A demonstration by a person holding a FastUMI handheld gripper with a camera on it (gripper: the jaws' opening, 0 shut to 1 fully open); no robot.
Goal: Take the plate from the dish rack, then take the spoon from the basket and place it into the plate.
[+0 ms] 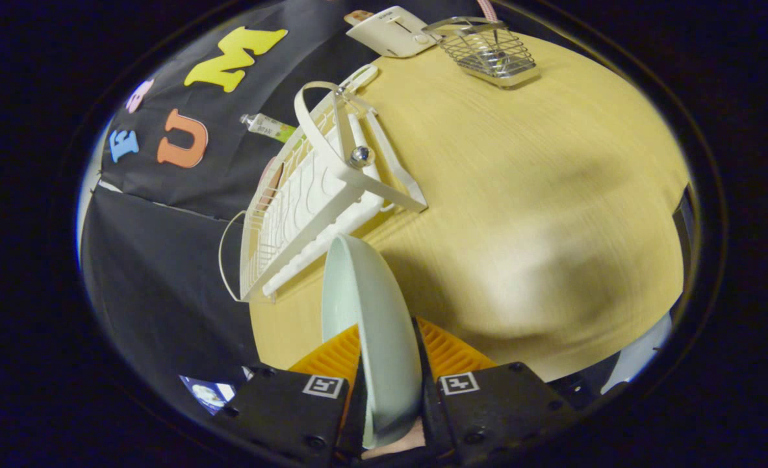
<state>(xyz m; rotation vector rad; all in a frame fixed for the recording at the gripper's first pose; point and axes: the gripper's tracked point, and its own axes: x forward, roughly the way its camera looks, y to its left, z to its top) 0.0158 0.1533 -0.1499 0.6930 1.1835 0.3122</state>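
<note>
Pale wood bench (pixel 520 195) under black cloth wall. Plate (pixel 371 325) on edge, clamped between orange fingers (pixel 335 356), lifted clear of bench, just in front of white rack (pixel 312 195). Gripper (pixel 390 354) closed on plate from both sides. Beyond rack, wire basket (pixel 488 52) at far edge, spoon handle (pixel 486 9) sticking up. White toaster (pixel 394 31) beside basket. Tube (pixel 267 127) behind rack.

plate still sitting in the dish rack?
No. The plate is clamped on edge between the gripper fingers, clear of the white dish rack beyond it on the table.
</note>
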